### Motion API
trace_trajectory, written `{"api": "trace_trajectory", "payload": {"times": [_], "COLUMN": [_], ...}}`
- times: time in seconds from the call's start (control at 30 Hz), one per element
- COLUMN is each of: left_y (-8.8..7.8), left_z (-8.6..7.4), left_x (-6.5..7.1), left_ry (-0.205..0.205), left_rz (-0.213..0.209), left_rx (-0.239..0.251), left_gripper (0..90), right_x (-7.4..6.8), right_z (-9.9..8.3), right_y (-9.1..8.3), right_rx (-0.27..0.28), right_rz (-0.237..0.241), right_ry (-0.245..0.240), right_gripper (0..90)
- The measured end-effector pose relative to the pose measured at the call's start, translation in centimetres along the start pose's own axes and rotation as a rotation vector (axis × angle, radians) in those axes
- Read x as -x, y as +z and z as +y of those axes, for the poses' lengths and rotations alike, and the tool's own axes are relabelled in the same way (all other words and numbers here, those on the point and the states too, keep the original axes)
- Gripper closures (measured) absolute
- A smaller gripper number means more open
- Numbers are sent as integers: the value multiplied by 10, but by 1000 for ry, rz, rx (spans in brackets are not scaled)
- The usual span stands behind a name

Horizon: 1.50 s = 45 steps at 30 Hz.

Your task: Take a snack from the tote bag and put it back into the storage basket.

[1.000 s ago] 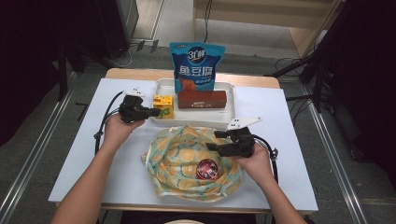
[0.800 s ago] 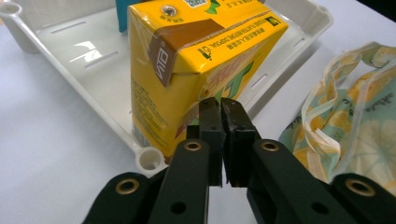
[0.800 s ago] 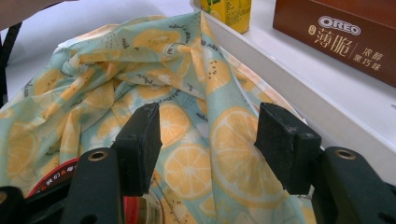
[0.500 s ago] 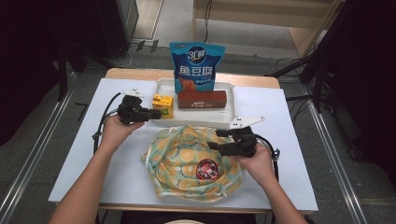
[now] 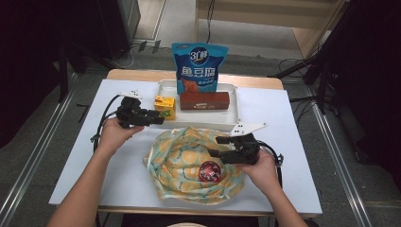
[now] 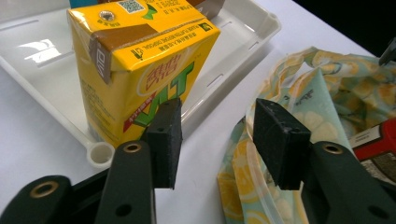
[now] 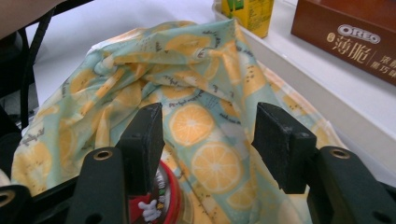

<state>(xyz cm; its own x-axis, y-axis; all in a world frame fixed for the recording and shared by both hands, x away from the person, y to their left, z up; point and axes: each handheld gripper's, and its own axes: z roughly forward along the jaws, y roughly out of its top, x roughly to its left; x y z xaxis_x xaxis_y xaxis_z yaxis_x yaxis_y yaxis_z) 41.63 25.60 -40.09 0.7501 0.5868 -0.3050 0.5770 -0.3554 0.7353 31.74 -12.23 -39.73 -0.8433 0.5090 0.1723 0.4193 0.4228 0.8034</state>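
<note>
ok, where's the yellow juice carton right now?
The yellow juice carton stands upright in the white tray's left end in the high view, beside the brown Oreo box, just ahead of the left gripper.

Yellow cardboard drink carton (image 6: 140,70): its top back corner ran past the left gripper view's upper edge; a black pad covered its lower front.
Round red-lidded tin (image 7: 163,200): lay half behind the pad and was cut by the right gripper view's bottom edge.
Brown biscuit box (image 7: 355,37): cropped at the right gripper view's top right corner.
Blue snack pouch (image 5: 199,66): small print unreadable.
</note>
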Motion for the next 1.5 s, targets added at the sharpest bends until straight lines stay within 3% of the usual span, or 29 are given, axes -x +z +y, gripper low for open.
{"api": "trace_trajectory", "payload": {"times": [0.27,1.17,1.5], "left_y": [-3,-17,-17], "left_z": [-5,-22,-25], "left_x": [5,27,27], "left_ry": [-12,16,12], "left_rz": [-5,-3,-6], "left_rx": [-2,-11,-15], "left_gripper": [478,456,451], "right_x": [-8,-19,-26], "right_z": [-2,-9,-15], "right_y": [0,0,-1], "right_rx": [-8,-24,-29], "right_rz": [15,22,29], "right_ry": [-15,-21,-19], "right_gripper": [439,438,438]}}
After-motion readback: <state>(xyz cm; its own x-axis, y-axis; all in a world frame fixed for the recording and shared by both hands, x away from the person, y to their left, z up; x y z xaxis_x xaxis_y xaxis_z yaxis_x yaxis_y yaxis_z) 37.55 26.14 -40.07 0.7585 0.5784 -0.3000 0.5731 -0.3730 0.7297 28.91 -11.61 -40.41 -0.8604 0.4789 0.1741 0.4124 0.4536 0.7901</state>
